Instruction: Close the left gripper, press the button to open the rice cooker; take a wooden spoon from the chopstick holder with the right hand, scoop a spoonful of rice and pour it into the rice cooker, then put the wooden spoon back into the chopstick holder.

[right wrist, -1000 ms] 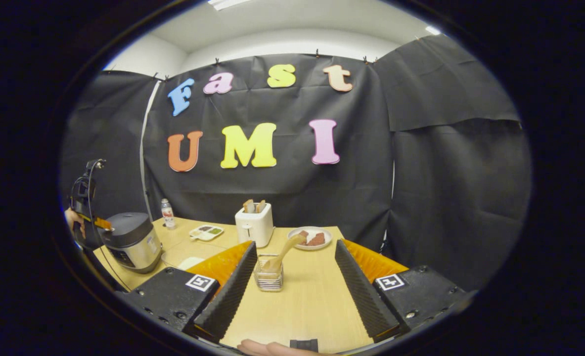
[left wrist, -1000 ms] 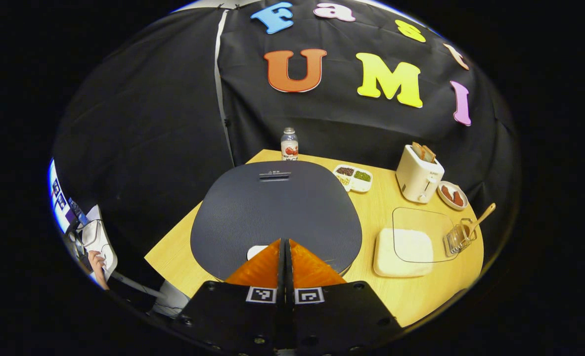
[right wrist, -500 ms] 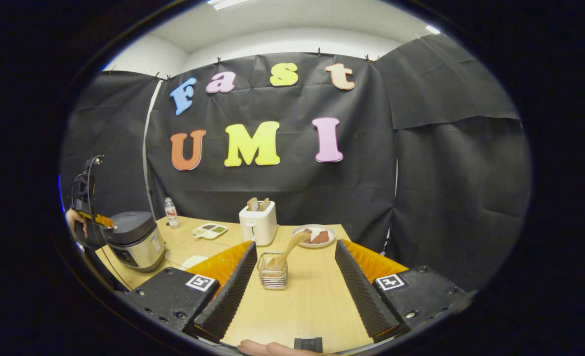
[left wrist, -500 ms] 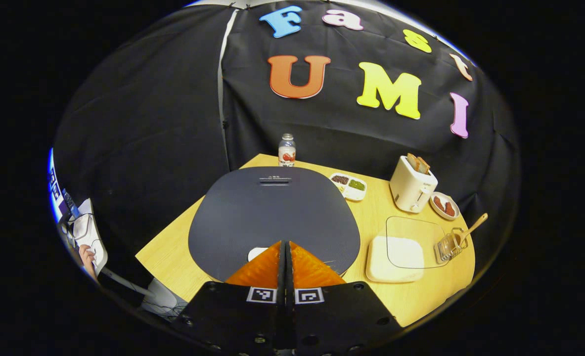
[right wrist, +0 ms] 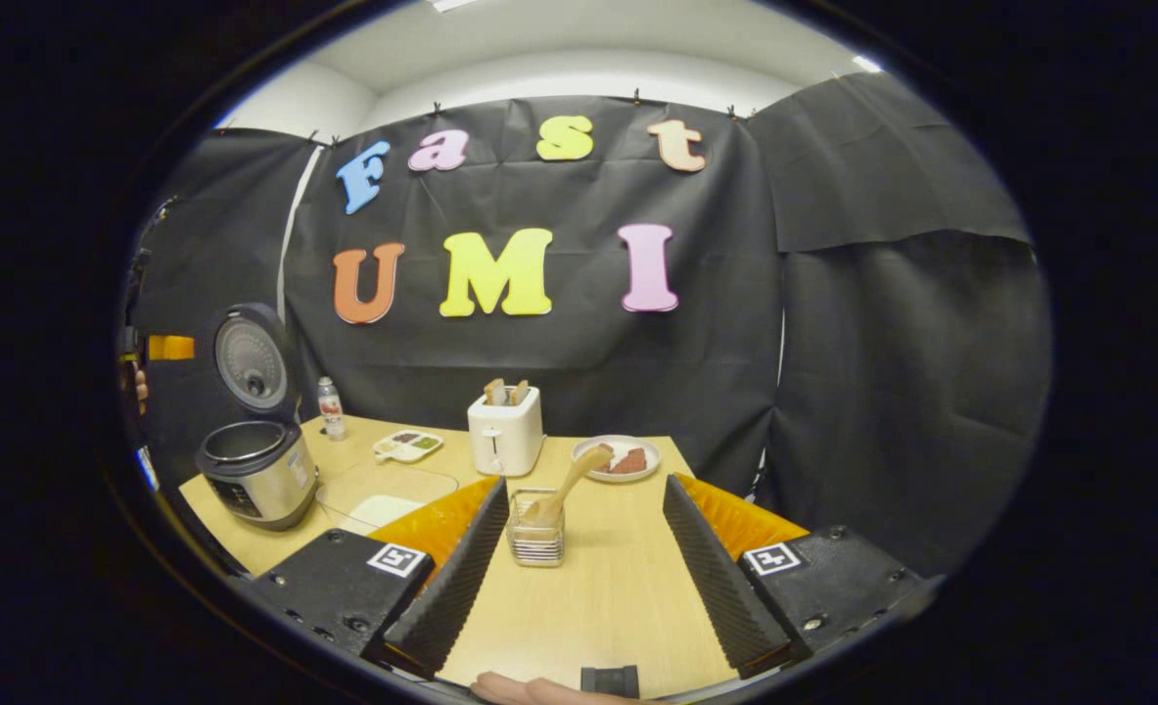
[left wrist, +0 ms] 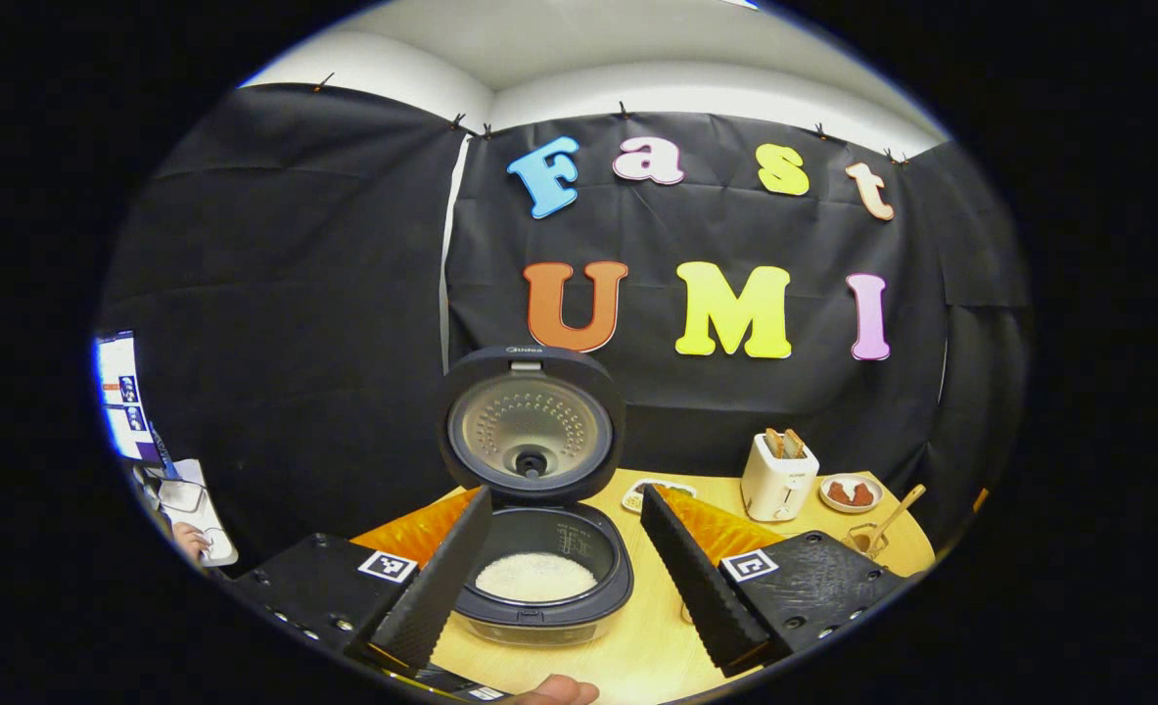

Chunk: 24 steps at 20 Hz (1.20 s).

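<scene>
A: Rice cooker (left wrist: pixel 539 573) sits on the table's left side, lid up, rice inside. Your left gripper (left wrist: pixel 564 578) is spread wide before it.

B: And my right gripper (right wrist: pixel 583 578)?

A: Released, empty. The wooden spoon (right wrist: pixel 567 485) leans in the chopstick holder (right wrist: pixel 535 541) just ahead. Grab carelessly and the light holder may tip.

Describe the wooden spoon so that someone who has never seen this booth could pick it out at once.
Start at the light wooden table and find the white toaster near its back edge. In front of it stands a small clear chopstick holder. The pale wooden spoon leans out of it, the one long-handled utensil on the table.
</scene>
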{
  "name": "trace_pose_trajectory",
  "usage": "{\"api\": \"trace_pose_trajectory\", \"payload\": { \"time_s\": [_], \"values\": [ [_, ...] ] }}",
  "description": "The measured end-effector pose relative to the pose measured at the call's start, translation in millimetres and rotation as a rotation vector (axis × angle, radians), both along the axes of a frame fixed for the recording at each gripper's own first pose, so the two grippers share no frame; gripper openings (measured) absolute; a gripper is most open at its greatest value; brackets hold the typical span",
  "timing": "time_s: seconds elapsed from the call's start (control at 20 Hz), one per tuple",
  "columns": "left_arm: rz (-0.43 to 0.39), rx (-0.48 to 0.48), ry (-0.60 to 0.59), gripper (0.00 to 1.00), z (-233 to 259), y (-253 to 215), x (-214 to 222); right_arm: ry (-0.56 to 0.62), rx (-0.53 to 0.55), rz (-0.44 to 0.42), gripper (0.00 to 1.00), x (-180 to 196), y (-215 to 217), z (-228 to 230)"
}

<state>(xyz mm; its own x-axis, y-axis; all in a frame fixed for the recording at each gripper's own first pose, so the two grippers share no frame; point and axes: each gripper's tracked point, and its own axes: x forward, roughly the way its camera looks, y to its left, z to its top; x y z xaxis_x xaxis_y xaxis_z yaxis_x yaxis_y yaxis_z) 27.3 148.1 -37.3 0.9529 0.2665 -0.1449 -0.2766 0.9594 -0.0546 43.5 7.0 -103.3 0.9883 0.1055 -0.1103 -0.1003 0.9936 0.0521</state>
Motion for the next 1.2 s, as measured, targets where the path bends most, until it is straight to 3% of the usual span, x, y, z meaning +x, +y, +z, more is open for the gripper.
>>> {"api": "trace_pose_trajectory", "payload": {
  "time_s": [0.3, 0.55, 0.6, 0.65, 0.95, 1.2],
  "values": [
    [-0.067, -0.037, -0.018, 0.97, -15, -33, -22, 0.034, 0.025, 0.01, 1.0, 38, 10, -22],
    [-0.07, 0.035, -0.074, 0.95, -19, -51, -46, 0.071, 0.059, 0.025, 1.0, 89, 21, -49],
    [-0.062, 0.043, -0.083, 1.0, -19, -53, -50, 0.078, 0.066, 0.028, 1.0, 101, 22, -54],
    [-0.067, 0.044, -0.09, 0.95, -21, -58, -54, 0.091, 0.077, 0.033, 1.0, 111, 25, -59],
    [-0.124, -0.003, -0.132, 0.95, -32, -82, -79, 0.144, 0.111, 0.117, 1.0, 173, 48, -87],
    [-0.177, 0.002, -0.108, 0.95, -48, -91, -86, 0.195, 0.104, 0.093, 1.0, 217, 47, -112]
  ]
}}
